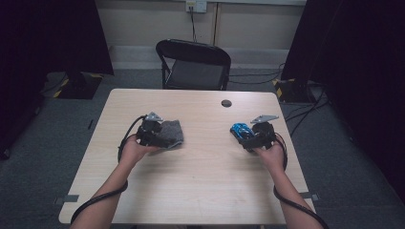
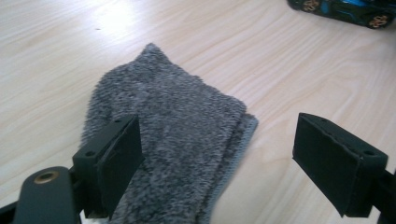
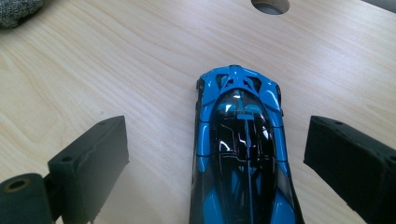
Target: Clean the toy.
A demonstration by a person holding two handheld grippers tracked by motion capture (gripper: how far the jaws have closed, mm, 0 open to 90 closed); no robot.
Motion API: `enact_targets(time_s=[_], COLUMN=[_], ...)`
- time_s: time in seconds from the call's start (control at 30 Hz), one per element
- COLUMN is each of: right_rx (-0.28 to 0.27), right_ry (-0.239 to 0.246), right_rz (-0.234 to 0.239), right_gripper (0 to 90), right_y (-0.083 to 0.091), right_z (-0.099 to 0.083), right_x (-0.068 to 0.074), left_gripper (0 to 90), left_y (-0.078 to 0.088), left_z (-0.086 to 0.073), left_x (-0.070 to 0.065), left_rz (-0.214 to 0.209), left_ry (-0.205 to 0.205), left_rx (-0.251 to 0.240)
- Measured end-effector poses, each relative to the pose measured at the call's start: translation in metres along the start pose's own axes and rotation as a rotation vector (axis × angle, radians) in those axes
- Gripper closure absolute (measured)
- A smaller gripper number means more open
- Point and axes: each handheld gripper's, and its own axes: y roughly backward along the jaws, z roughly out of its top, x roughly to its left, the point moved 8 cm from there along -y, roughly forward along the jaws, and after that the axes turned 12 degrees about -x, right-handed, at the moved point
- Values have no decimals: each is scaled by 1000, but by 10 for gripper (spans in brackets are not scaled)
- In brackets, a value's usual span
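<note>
Holding 2 grippers over the pale wooden table (image 1: 200,181), I worked from my side, forearms coming in from the bottom of the high view. At left, my left gripper (image 2: 217,161) stood with its jaws spread wide and gripped nothing; the folded grey cloth (image 2: 173,130) lay flat on the table beneath and between them, nearer the left-hand jaw, neither pad pressing on it. At right, well apart from the cloth, my right gripper (image 3: 215,163) was likewise wide open, its jaws on either side of the blue and black toy car (image 3: 240,154) without touching it. That car sat on its wheels on the table, nose pointing away from me. Beyond it lay a round hole (image 3: 270,5) in the tabletop, and a black folding chair (image 1: 195,64) stood at the far edge.
</note>
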Motion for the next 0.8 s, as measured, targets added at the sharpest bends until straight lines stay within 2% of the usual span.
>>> enact_targets(time_s=[0.23,0.3,0.57,0.8], right_rx=[-7,-4,-10,-10], right_ry=[19,29,26,36], right_rz=[18,22,40,60], right_gripper=[55,55,54,54], right_y=[5,6,5,4], right_z=[1,1,0,0], right_x=[9,11,16,24], left_gripper=[155,155,157,157], left_y=[-3,-3,-3,-3], left_z=[0,-1,-3,-5], left_x=[-12,-16,-26,-37], left_rz=[-29,-38,-61,-83], left_ry=[-13,-32,-24,-35], left_rx=[-2,1,-10,-12])
